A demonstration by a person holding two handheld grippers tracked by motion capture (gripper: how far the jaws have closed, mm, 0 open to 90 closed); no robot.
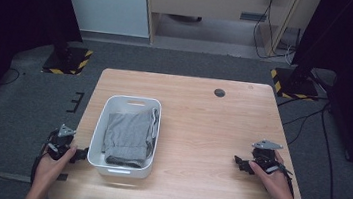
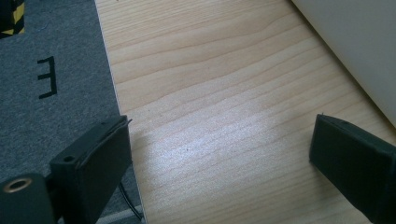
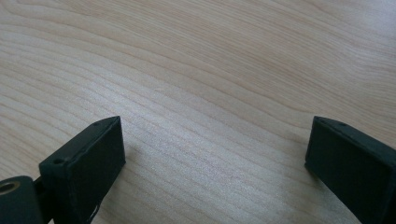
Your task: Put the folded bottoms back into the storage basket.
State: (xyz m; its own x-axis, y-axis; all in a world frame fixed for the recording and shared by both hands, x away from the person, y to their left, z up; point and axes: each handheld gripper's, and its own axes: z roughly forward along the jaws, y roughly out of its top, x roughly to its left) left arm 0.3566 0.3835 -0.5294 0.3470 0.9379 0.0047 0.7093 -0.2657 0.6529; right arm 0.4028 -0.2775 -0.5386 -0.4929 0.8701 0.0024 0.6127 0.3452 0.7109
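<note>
In the high view the table (image 1: pixel 201 132) is evenly and softly lit from above, while the far left and right corners fall into near black; the picture is slightly soft and low in detail. Both gripper views show a pale sheen on the wood (image 3: pixel 196 140) between the jaws. Those jaws are dark, blurred at the near edge, and cast faint shadows, and the wood grain stays fairly sharp.
</note>
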